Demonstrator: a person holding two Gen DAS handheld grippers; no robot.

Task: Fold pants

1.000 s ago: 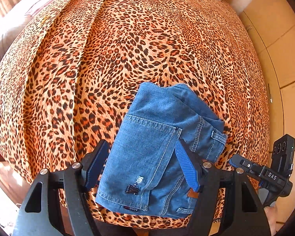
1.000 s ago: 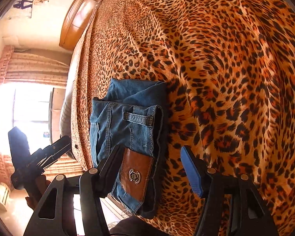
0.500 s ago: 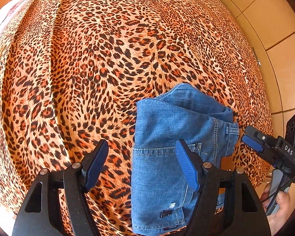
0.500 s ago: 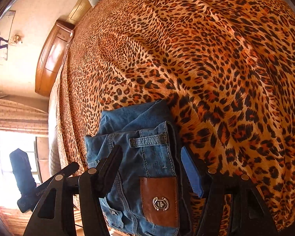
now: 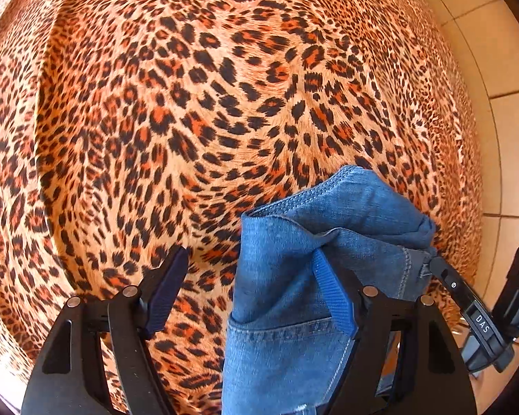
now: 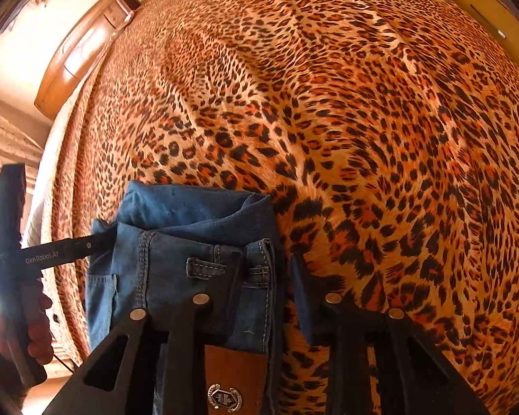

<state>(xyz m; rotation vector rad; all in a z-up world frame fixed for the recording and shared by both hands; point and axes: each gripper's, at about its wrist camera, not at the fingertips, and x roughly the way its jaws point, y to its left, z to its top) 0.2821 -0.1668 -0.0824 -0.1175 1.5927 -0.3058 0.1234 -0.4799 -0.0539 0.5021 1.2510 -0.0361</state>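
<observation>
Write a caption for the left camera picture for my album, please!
Open left gripper beside folded blue jeans on a leopard-print bedspread, right gripper touching their far side.

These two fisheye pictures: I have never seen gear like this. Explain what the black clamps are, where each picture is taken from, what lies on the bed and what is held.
There is no robot arm here. A person holds a handheld two-finger gripper in each hand, and a camera on each one looks forward along its fingers.

In the left wrist view the left gripper has its blue-padded fingers wide apart. The right gripper's side appears at that picture's right edge. In the right wrist view the right gripper is also open, and the person's left hand grips the other tool's handle.

Folded blue jeans lie on a leopard-print bedspread, with their brown leather waistband patch in the right view. Each gripper has one finger over the denim, but neither is clamped on anything.
</observation>
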